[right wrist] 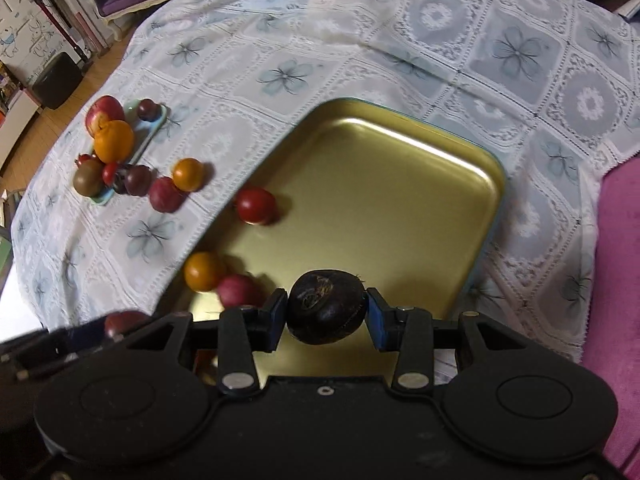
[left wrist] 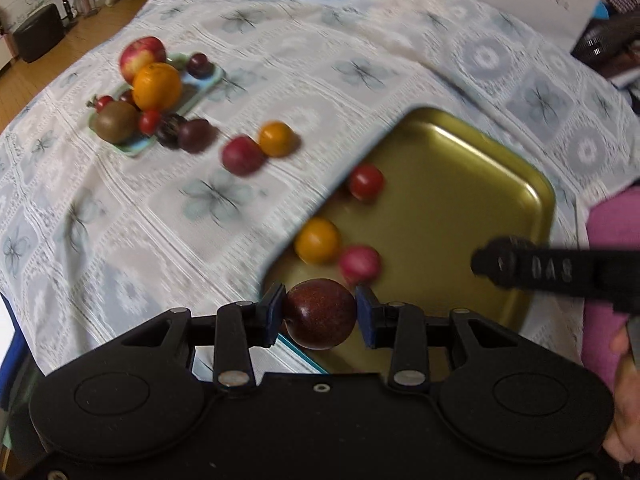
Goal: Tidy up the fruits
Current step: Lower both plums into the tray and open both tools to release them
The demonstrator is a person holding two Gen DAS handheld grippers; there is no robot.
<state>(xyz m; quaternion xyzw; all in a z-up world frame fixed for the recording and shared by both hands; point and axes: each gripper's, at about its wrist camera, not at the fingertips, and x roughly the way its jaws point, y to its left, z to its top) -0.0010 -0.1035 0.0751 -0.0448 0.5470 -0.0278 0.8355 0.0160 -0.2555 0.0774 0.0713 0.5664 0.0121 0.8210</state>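
My left gripper (left wrist: pixel 319 313) is shut on a dark red plum (left wrist: pixel 320 314) above the near left corner of a gold tray (left wrist: pixel 460 184). My right gripper (right wrist: pixel 326 313) is shut on a dark brown wrinkled fruit (right wrist: pixel 326 306) above the tray's (right wrist: pixel 380 152) near edge. In the tray lie a red tomato (right wrist: pixel 255 205), an orange fruit (right wrist: pixel 202 271) and a pink-red fruit (right wrist: pixel 239 290). A small green plate (left wrist: pixel 138 146) at the far left holds an apple (left wrist: pixel 142 56), an orange (left wrist: pixel 157 86), a kiwi (left wrist: pixel 115 121) and small fruits.
Loose fruits lie on the flowered tablecloth (left wrist: pixel 280 40) between plate and tray: two dark plums (left wrist: pixel 184 133), a red one (left wrist: pixel 241 155) and an orange one (left wrist: pixel 276 138). The right gripper's finger (left wrist: pixel 532 268) crosses the left wrist view. A pink sleeve (right wrist: pixel 620 260) is at right.
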